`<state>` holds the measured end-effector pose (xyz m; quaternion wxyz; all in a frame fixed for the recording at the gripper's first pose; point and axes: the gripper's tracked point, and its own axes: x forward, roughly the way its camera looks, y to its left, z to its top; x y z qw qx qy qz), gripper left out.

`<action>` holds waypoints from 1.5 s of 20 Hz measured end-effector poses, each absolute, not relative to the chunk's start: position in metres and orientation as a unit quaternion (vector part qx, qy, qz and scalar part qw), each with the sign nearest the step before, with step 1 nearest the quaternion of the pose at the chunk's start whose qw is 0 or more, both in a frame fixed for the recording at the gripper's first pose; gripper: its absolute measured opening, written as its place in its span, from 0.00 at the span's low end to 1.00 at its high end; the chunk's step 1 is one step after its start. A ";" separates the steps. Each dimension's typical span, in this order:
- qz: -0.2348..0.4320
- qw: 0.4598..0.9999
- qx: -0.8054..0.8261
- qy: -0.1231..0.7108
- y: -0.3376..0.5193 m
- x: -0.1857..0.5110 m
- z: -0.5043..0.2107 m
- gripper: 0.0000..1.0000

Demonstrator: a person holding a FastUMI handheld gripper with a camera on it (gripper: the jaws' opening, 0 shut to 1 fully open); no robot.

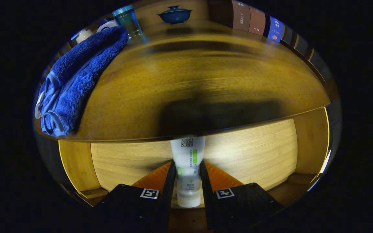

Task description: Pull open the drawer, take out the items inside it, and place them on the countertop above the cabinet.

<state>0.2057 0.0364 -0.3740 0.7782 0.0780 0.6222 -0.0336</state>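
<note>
Fingers of the gripper (pixel 188 181) stand narrow, closed from both sides on a white squeeze tube (pixel 188 168) that sits between them, each inner face pressed against the tube's flank. The tube stands lengthwise along the fingers with its cap end nearest the camera, low between the finger bases, and its flat crimped end pointing forward, reaching up just under the front lip of the wooden countertop (pixel 206 84). Green print and small dark lettering run down the tube's face, too small to make out. Behind the tube and beyond the fingertips lies the open drawer (pixel 254 152), its pale wood-grain floor brightly lit, with darker wooden side walls to the left and right of the fingers. The tube is held above that floor, not lying on it, as far as the view lets one judge. Ahead of and above the fingers spreads the countertop, a glossy yellow-brown surface with a broad dark shadow across its near part, directly over the tube. Far ahead to the left of the fingers, a folded blue towel (pixel 76 81) lies on the countertop, reaching to its front edge. Beyond the towel stands a blue-tinted glass (pixel 127 20), and farther ahead, roughly in line with the fingers, a blue lidded bowl (pixel 175 14). Ahead to the right, a row of books (pixel 257 22) stands upright at the back of the countertop.
</note>
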 end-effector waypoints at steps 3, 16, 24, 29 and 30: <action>-0.040 0.779 0.083 0.620 0.034 0.205 -0.370 0.39; -0.053 0.843 0.045 0.534 0.036 0.184 -0.234 0.24; -0.025 0.867 0.014 0.497 0.034 0.274 -0.198 0.24; -0.022 0.851 0.028 0.523 0.031 0.316 -0.224 0.24; -0.020 0.851 0.023 0.525 0.031 0.327 -0.228 0.24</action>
